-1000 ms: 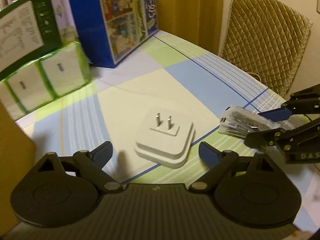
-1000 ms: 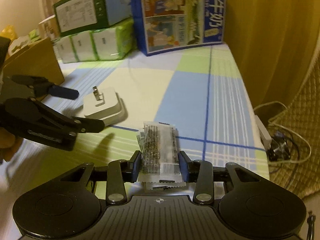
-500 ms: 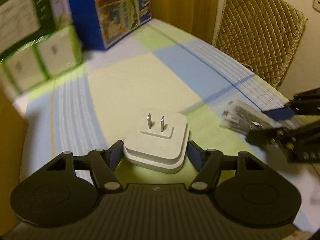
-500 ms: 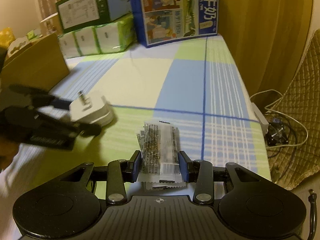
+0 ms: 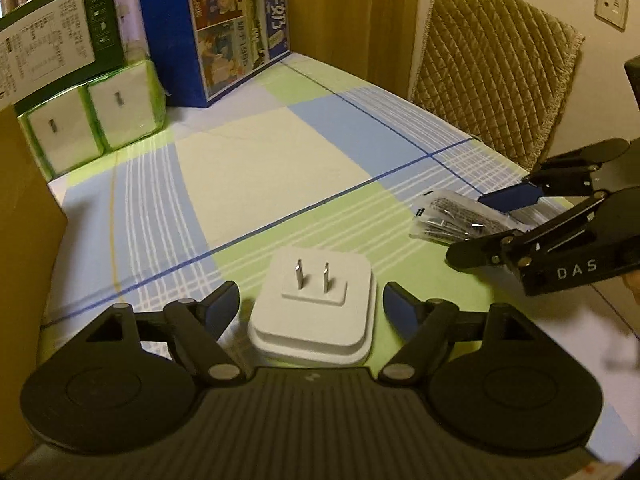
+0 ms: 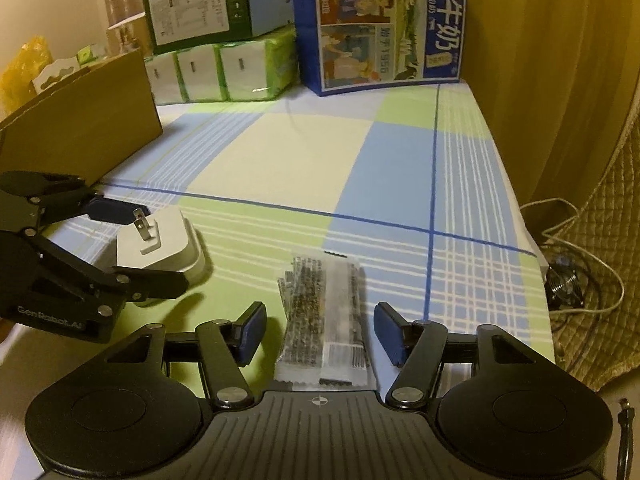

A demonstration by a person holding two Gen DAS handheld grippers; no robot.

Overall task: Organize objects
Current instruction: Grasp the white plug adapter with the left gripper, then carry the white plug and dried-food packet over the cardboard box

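Note:
A white plug adapter (image 5: 316,312) lies prongs-up on the checked tablecloth (image 5: 260,160), between the fingers of my left gripper (image 5: 310,304). That gripper is open, with a narrow gap on each side of the adapter. A clear packet of dark contents (image 6: 324,312) lies flat between the fingers of my right gripper (image 6: 320,332), which is open and clear of it. The right wrist view shows the left gripper (image 6: 148,248) around the adapter (image 6: 160,248) at the left. In the left wrist view the right gripper (image 5: 468,228) straddles the packet (image 5: 452,216) at the right.
A cardboard box (image 6: 80,132) stands at the left. Green tissue packs (image 6: 224,68), a green-and-white box (image 6: 200,12) and a blue milk carton case (image 6: 384,28) line the back. A quilted chair (image 5: 492,72) and floor cables (image 6: 572,280) lie past the table's right edge.
My right gripper, shut on the packet before, has opened and the packet lies on the cloth. The left gripper closed in around the adapter, drew it nearer, and now stands open.

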